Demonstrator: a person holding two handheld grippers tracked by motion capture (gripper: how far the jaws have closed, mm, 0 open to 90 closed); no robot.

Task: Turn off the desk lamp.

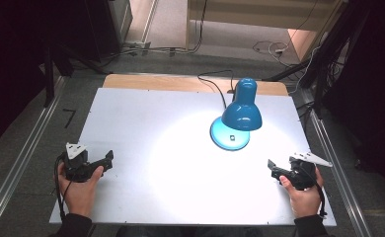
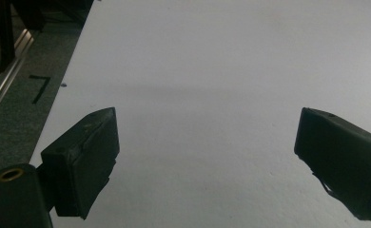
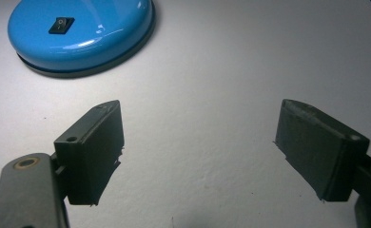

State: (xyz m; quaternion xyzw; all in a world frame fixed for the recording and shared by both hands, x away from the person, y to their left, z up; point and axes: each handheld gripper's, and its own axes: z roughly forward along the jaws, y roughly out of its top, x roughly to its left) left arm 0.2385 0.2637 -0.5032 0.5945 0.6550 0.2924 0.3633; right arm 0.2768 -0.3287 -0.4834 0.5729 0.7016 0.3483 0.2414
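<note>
A blue desk lamp (image 1: 242, 110) stands lit at the table's back right, its shade tilted down over its round base (image 1: 229, 137). The base (image 3: 79, 33) carries a small black rocker switch (image 3: 61, 25) and lies ahead and left of my right gripper (image 3: 200, 142), which is open with nothing between its jaws. That right gripper (image 1: 274, 168) rests near the table's front right, held by a hand. My left gripper (image 1: 106, 159) sits at the front left, a good way from the lamp. It is open (image 2: 207, 156) over bare table.
The white tabletop (image 1: 146, 123) has a bright pool of light at its middle. The lamp's black cable (image 1: 220, 84) runs off the back edge over a wooden strip (image 1: 161, 81). Metal rails (image 1: 18, 163) flank the table on the floor, with cables and dark stands behind.
</note>
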